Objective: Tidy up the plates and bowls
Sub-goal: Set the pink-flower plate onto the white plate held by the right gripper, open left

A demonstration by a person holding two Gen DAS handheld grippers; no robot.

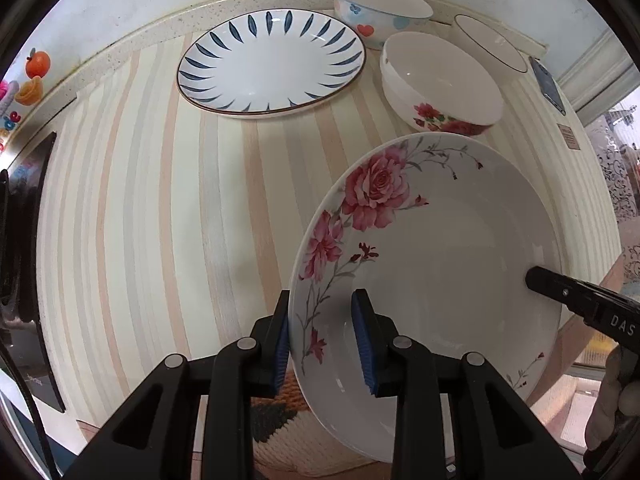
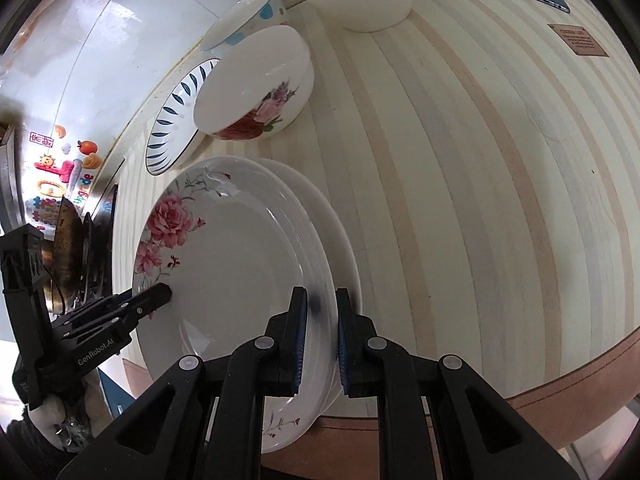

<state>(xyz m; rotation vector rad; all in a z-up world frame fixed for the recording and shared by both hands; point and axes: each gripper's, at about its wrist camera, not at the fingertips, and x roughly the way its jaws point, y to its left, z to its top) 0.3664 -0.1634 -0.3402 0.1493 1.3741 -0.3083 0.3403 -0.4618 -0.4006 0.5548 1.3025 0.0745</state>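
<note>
A white plate with pink roses (image 1: 440, 248) is held between both grippers, tilted above the striped counter (image 1: 160, 200). My left gripper (image 1: 326, 336) is shut on its left rim. My right gripper (image 2: 320, 316) is shut on its opposite rim; the plate (image 2: 232, 256) fills the left of the right wrist view. A blue-leaf plate (image 1: 272, 64) lies at the back. A floral bowl (image 1: 440, 80), a heart-patterned bowl (image 1: 380, 8) and a plain white bowl (image 1: 488, 40) stand at the back right.
A phone (image 1: 548, 84) and a small brown label (image 1: 570, 138) lie near the right edge of the counter. A stove with a pan (image 2: 68, 248) sits to the left. A tiled wall with stickers (image 1: 36, 68) runs behind the counter.
</note>
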